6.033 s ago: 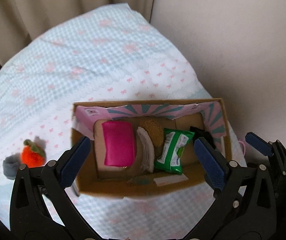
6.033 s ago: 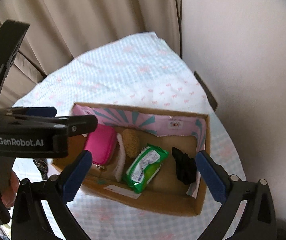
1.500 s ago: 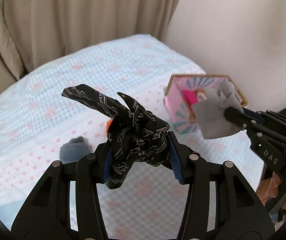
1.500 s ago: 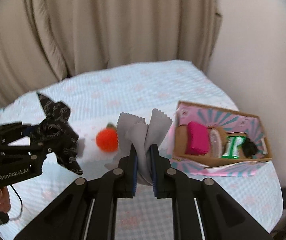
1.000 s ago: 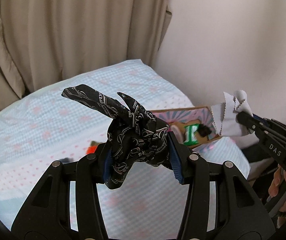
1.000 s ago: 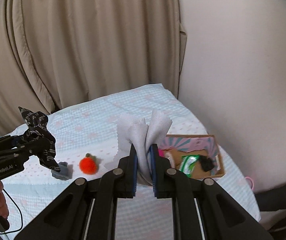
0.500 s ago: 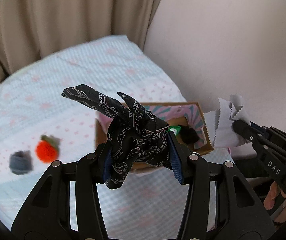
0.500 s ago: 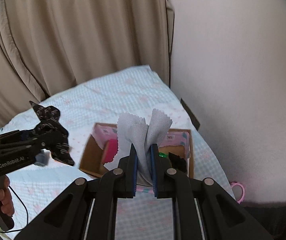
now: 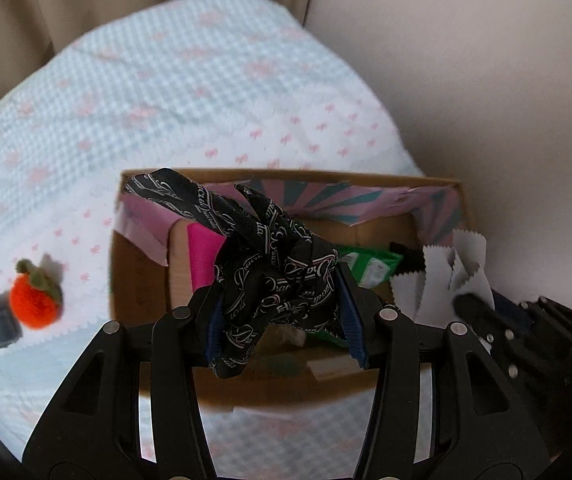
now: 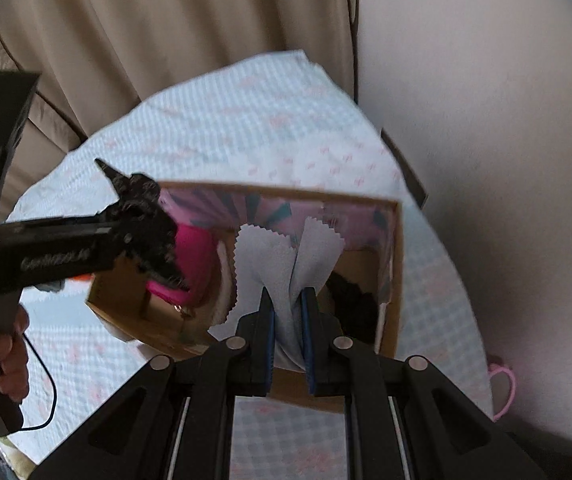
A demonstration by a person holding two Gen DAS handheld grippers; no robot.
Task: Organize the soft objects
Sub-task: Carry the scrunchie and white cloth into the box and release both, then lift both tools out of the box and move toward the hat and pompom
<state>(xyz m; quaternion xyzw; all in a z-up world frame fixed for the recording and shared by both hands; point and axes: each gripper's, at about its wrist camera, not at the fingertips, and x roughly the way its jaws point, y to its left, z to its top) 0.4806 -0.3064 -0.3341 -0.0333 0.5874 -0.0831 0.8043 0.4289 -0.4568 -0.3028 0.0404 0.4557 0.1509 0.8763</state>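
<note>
- Left gripper [image 9: 282,312] clamping black scarf [image 9: 262,252] over box [image 9: 365,178].
- Right gripper [image 10: 287,320] pinching grey cloth [image 10: 274,256], box at 12 o'clock.
- Orange toy [image 9: 34,300] lying at 9 o'clock.

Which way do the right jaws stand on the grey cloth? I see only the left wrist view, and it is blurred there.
Observer: The right gripper has its jaws shut on the grey cloth, above the cardboard box.
Operator: My left gripper holds the black scarf. Is there anything beside the box, toward the wall?
Observer: Yes, a pink loop shows at the edge of the bedsheet, right of the box.
</note>
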